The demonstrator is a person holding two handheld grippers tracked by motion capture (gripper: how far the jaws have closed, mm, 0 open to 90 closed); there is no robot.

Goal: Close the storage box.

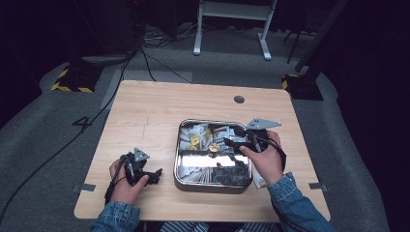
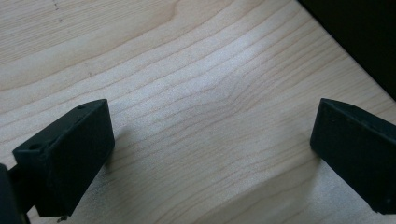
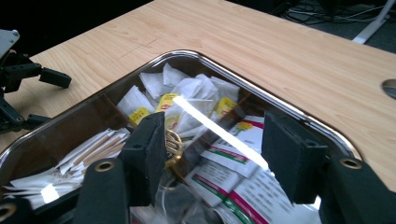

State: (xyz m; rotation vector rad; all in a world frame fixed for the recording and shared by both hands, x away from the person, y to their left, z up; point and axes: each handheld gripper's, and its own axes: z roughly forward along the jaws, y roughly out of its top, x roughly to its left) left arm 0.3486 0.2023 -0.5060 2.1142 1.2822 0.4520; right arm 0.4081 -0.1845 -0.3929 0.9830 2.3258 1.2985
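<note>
High view shows the right gripper (image 1: pixel 231 143) over the tray (image 1: pixel 180 178) at the table's (image 1: pixel 145 111) four o'clock, jaws apart and empty above the packets (image 3: pixel 243 182), nothing lifted yet, while the left gripper (image 1: pixel 153 175) rests wide at seven o'clock.

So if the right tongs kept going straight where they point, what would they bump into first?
Probably the white and green paper sachets lying in the shiny metal tray, just ahead of the open right tongs; depth is hard to judge.
</note>
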